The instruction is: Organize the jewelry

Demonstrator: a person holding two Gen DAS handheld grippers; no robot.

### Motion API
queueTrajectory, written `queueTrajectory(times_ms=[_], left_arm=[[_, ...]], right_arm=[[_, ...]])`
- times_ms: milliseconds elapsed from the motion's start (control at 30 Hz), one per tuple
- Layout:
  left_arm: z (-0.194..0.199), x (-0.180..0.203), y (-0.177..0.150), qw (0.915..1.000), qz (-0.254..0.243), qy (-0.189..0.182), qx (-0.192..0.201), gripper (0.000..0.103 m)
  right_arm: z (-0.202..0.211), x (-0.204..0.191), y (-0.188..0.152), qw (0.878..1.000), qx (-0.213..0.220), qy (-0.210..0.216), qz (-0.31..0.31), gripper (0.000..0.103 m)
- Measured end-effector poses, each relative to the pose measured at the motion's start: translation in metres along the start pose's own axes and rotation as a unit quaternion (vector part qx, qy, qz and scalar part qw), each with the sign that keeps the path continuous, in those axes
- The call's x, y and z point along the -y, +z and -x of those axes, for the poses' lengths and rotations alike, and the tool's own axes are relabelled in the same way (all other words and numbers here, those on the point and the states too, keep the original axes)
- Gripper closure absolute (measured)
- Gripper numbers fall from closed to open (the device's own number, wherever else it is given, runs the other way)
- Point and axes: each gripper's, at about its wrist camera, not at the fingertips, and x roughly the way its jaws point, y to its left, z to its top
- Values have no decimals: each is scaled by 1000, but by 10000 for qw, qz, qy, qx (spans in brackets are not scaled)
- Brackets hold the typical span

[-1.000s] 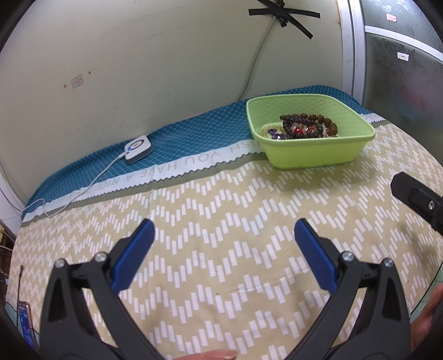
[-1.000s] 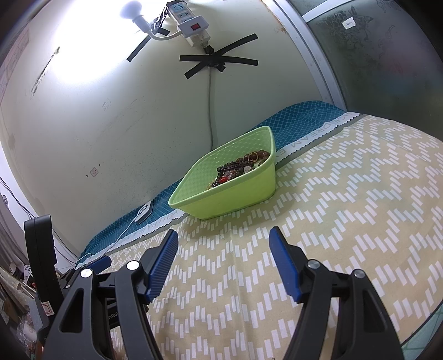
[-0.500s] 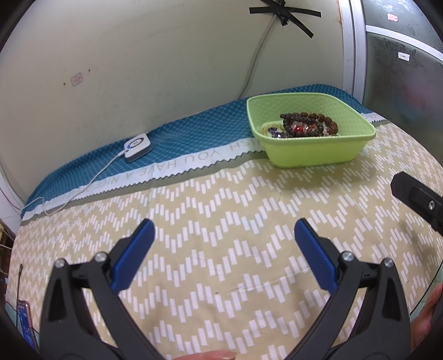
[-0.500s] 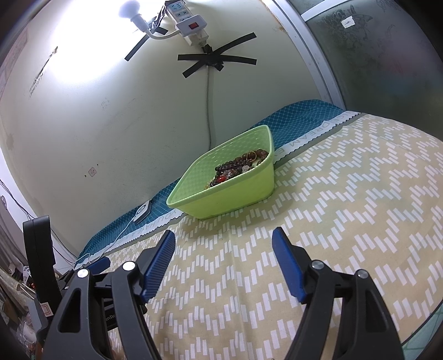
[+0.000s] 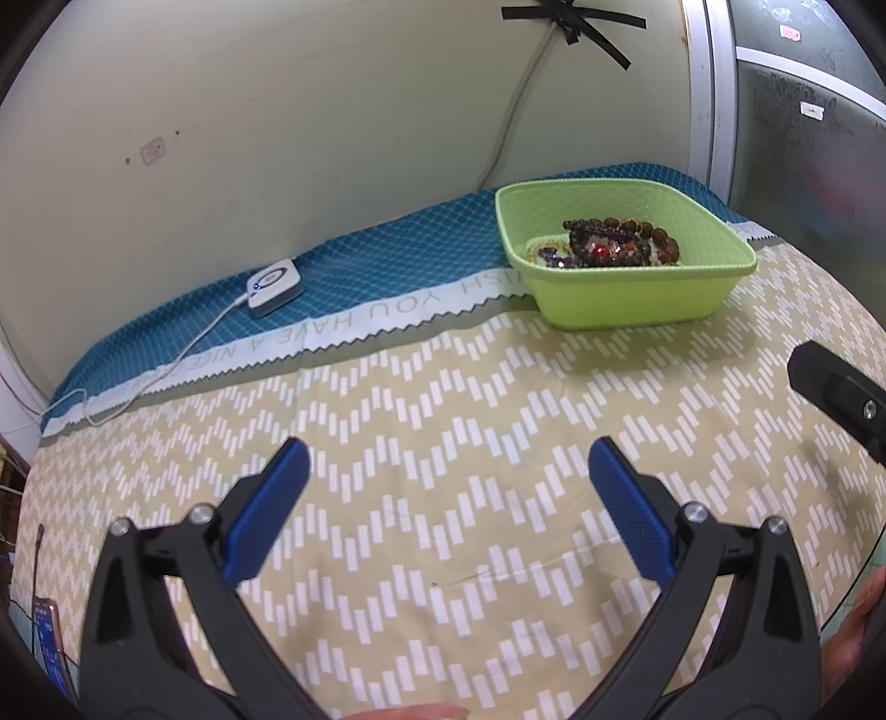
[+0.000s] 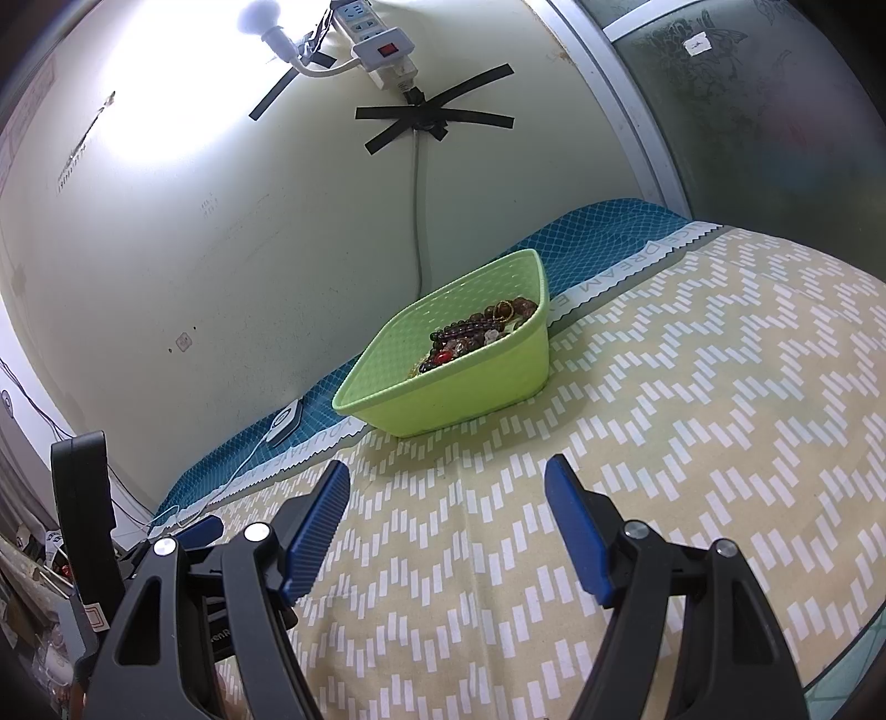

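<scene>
A lime-green plastic basket (image 5: 637, 299) stands at the far side of the patterned cloth; it also shows in the right wrist view (image 6: 459, 387). A pile of beaded bracelets and jewelry (image 5: 614, 246) lies inside it, also seen in the right wrist view (image 6: 476, 332). My left gripper (image 5: 448, 465) is open and empty, low over the cloth, well short of the basket. My right gripper (image 6: 448, 476) is open and empty, a short way in front of the basket. Part of the right gripper (image 5: 836, 387) shows at the right edge of the left wrist view.
A yellow chevron cloth (image 5: 443, 421) covers the table, with a blue netted strip (image 5: 387, 260) along the wall. A small white device (image 5: 274, 285) with a cable lies on the blue strip. A power strip (image 6: 382, 47) and a lamp hang on the wall.
Both grippers have shifted slightly; the right one has drifted a little toward the basket. Both stay open and empty.
</scene>
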Motion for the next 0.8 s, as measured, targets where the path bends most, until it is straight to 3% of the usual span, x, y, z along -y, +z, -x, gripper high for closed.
queueTrajectory(times_ms=[800], left_arm=[[0, 1, -1, 10000, -22, -21, -10, 6]], right_arm=[[0, 1, 0, 10000, -2, 14, 2, 54]])
